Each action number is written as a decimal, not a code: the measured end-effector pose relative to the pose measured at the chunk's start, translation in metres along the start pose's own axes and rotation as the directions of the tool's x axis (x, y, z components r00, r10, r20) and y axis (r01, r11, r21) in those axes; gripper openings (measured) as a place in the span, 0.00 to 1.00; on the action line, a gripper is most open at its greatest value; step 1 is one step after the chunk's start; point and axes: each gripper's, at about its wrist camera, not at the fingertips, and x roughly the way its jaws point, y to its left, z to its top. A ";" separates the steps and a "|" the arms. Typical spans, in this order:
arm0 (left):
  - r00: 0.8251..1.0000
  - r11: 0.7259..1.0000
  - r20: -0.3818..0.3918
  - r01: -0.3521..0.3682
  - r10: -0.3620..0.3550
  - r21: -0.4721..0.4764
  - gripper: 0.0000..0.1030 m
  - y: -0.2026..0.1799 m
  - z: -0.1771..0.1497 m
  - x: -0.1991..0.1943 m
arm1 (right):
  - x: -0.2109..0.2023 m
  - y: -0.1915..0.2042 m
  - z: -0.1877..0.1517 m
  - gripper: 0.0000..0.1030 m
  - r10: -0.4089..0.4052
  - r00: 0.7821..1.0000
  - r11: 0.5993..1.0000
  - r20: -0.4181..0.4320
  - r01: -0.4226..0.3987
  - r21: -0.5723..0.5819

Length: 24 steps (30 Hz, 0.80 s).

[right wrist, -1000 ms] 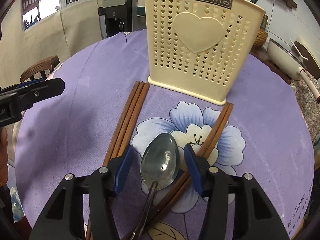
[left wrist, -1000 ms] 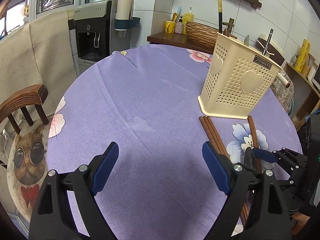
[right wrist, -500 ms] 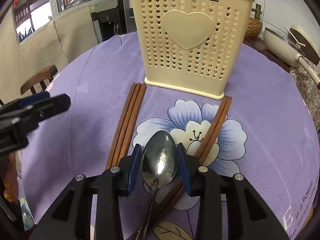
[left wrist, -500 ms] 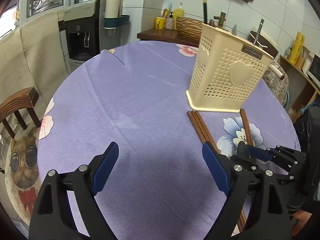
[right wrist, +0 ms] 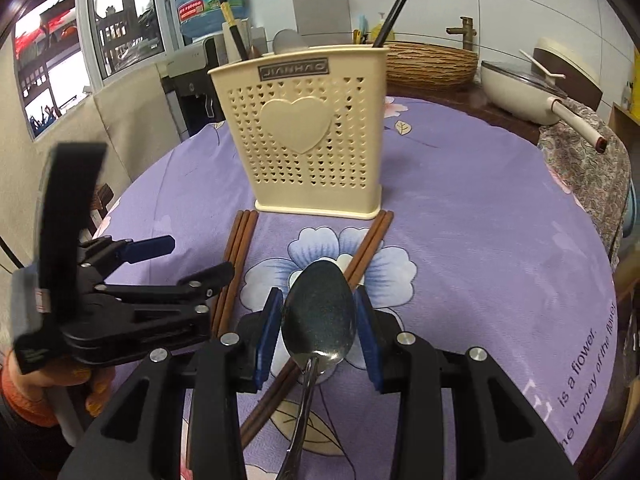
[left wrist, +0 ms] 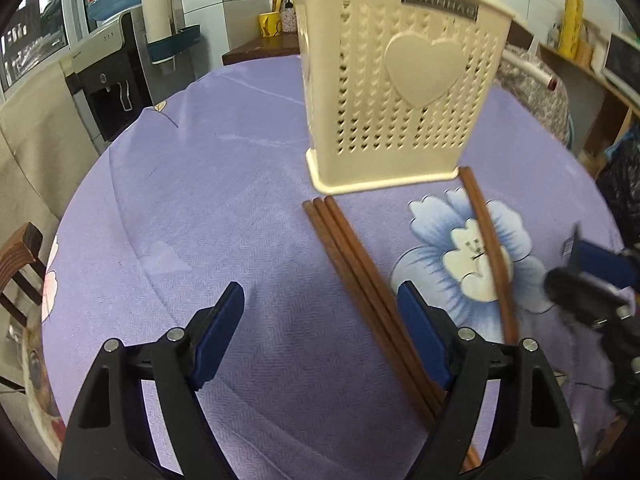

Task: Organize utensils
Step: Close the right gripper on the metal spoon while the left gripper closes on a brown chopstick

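A cream perforated utensil holder (left wrist: 396,92) (right wrist: 316,136) stands on the purple flowered tablecloth, with a few utensils sticking out of its top. Brown chopsticks lie in front of it: a group of three (left wrist: 360,276) (right wrist: 236,256) on the left and a pair (left wrist: 488,252) (right wrist: 368,244) on the right. My right gripper (right wrist: 318,320) is shut on a metal spoon (right wrist: 318,312) and holds it lifted above the cloth. My left gripper (left wrist: 320,332) is open and empty, low over the cloth, its right finger beside the three chopsticks.
A round table (right wrist: 500,220) carries everything. A water dispenser (left wrist: 116,76) and a wooden chair (left wrist: 20,264) stand at the left. A pan (right wrist: 536,88) and a wicker basket (right wrist: 432,64) sit on a counter behind the table.
My right gripper has closed on the spoon and lifted it off the cloth. My left gripper has moved forward and right, toward the three chopsticks and the holder.
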 end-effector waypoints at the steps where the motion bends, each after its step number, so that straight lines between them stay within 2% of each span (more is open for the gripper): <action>1: 1.000 1.000 0.010 -0.009 0.009 -0.001 0.77 0.003 -0.002 0.001 | -0.002 -0.001 0.000 0.35 0.002 1.000 1.000 0.006 -0.002 0.004; 7: 0.998 0.998 -0.004 -0.067 0.067 0.009 0.77 0.018 -0.010 -0.005 | -0.007 0.001 0.000 0.35 0.027 0.999 1.000 0.026 -0.027 0.008; 13: 1.000 0.983 0.017 0.003 0.000 -0.183 0.77 0.061 -0.009 -0.017 | -0.007 0.002 0.001 0.35 0.045 0.998 0.999 0.034 -0.046 0.011; 17: 0.998 0.985 0.003 -0.066 0.068 -0.160 0.77 0.061 -0.010 -0.014 | -0.006 0.003 0.000 0.35 0.054 0.998 0.999 0.031 -0.054 0.009; 22: 0.999 0.985 -0.022 -0.052 0.049 -0.164 0.75 0.055 -0.013 -0.004 | -0.005 0.003 -0.001 0.35 0.053 0.998 0.999 0.026 -0.053 0.011; 24: 0.996 0.987 -0.004 -0.093 0.093 -0.135 0.75 0.050 -0.012 -0.003 | -0.005 0.002 -0.001 0.35 0.051 0.998 0.999 0.025 -0.051 0.010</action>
